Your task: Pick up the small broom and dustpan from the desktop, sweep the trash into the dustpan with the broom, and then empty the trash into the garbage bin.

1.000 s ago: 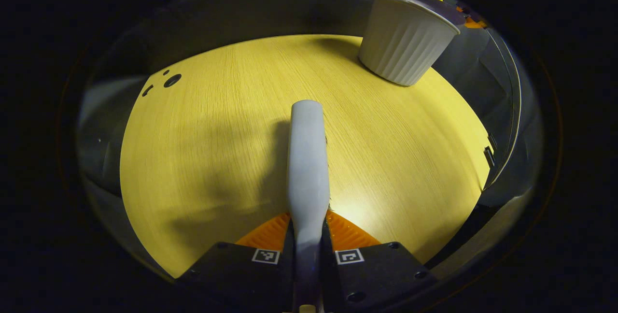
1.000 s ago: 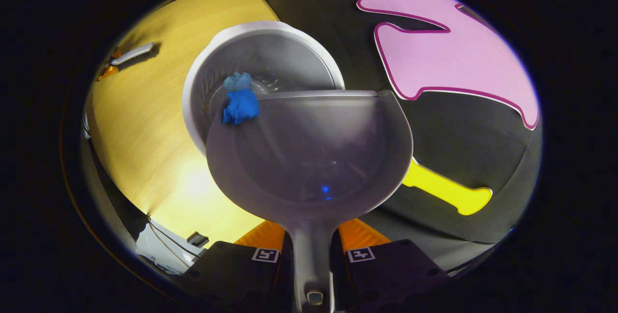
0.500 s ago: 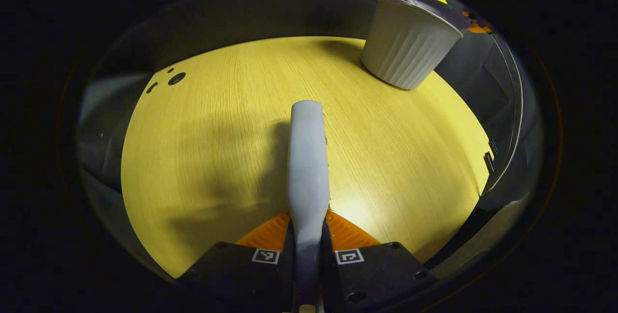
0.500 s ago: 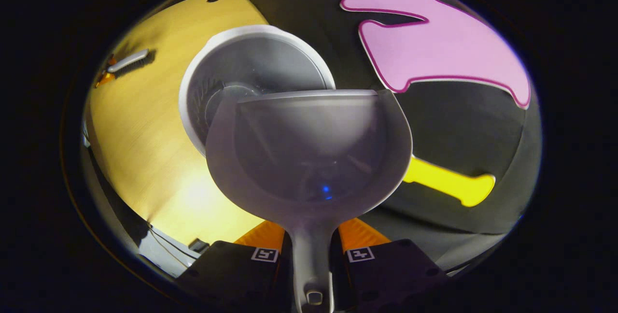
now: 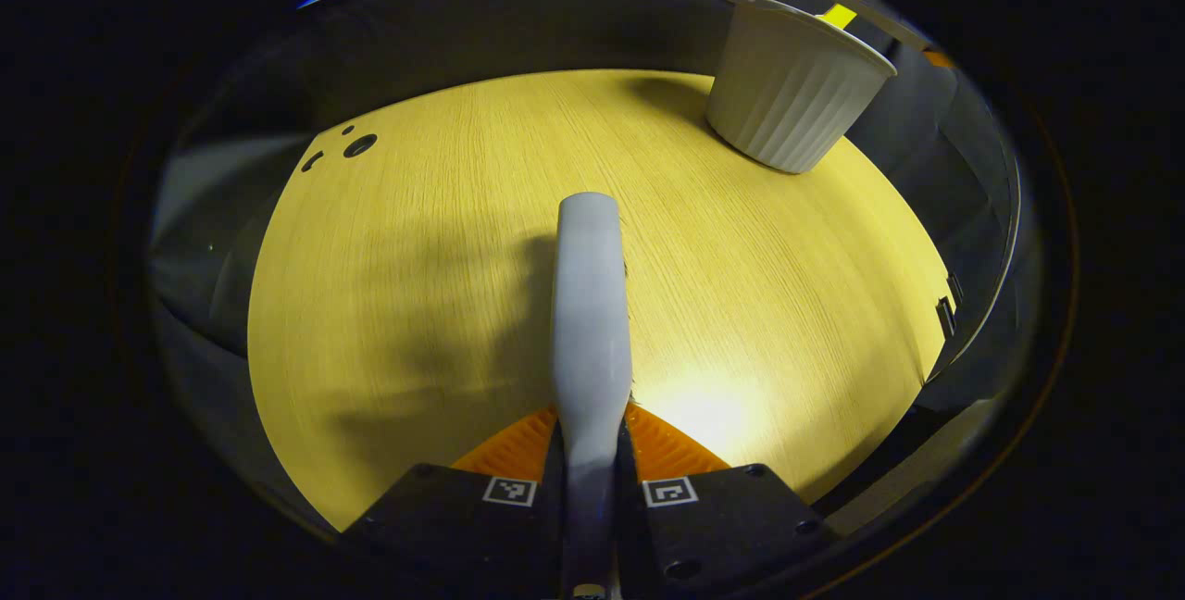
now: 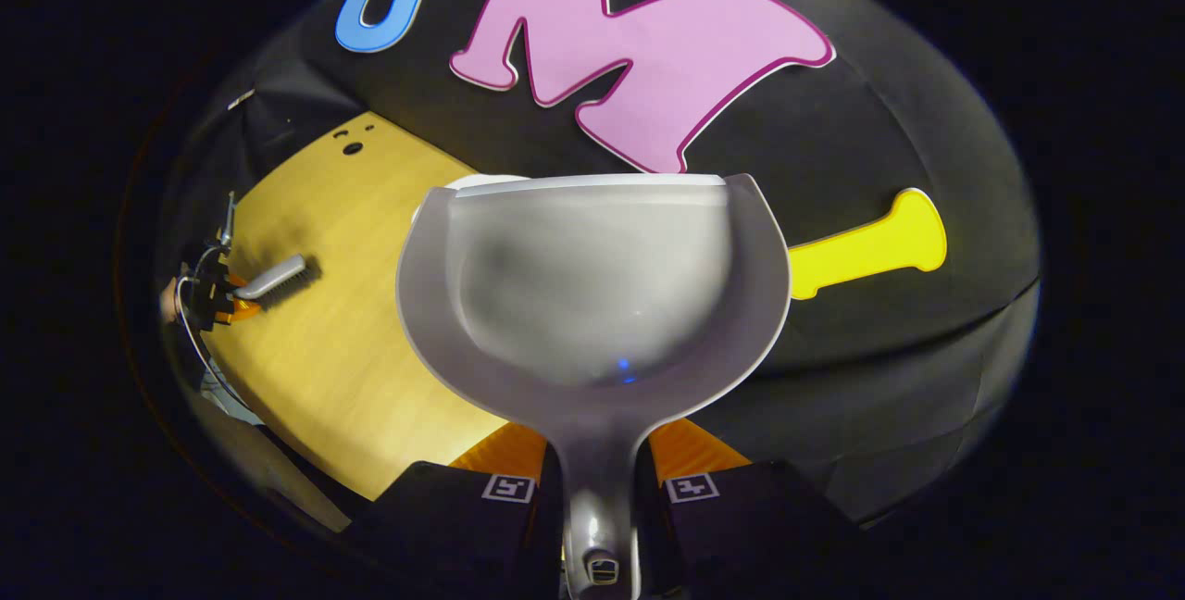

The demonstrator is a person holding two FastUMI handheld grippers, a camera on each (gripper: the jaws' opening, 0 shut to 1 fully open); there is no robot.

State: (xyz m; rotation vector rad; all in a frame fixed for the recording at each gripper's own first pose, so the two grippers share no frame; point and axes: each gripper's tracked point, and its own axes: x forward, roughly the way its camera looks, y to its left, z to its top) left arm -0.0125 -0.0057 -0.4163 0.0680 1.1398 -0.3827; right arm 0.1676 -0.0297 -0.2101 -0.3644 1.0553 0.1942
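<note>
My left gripper (image 5: pixel 590 443) is shut on the grey small broom (image 5: pixel 590 322), which points forward low over the yellow wooden desktop (image 5: pixel 417 239). The white ribbed garbage bin (image 5: pixel 796 91) stands at the far right of the desktop. My right gripper (image 6: pixel 597 447) is shut on the handle of the grey dustpan (image 6: pixel 592 285), whose scoop holds nothing. Just a sliver of the bin's rim (image 6: pixel 472 181) peeks out behind the pan's left edge. In the right gripper view the broom (image 6: pixel 273 276) and the left gripper (image 6: pixel 222 299) appear far off at the left over the desktop (image 6: pixel 343 341).
Small dark holes (image 5: pixel 359 145) mark the desktop's far left corner. The black cloth wall rises right behind the bin. The desktop's right edge (image 5: pixel 935 304) carries a small dark clip. A thin edge of the dustpan (image 5: pixel 870 12) shows above the bin.
The blue trash slid off the dustpan into the bin and dropped out of sight. The dustpan then swung up and back, hiding the bin behind it. The broom barely moved.
</note>
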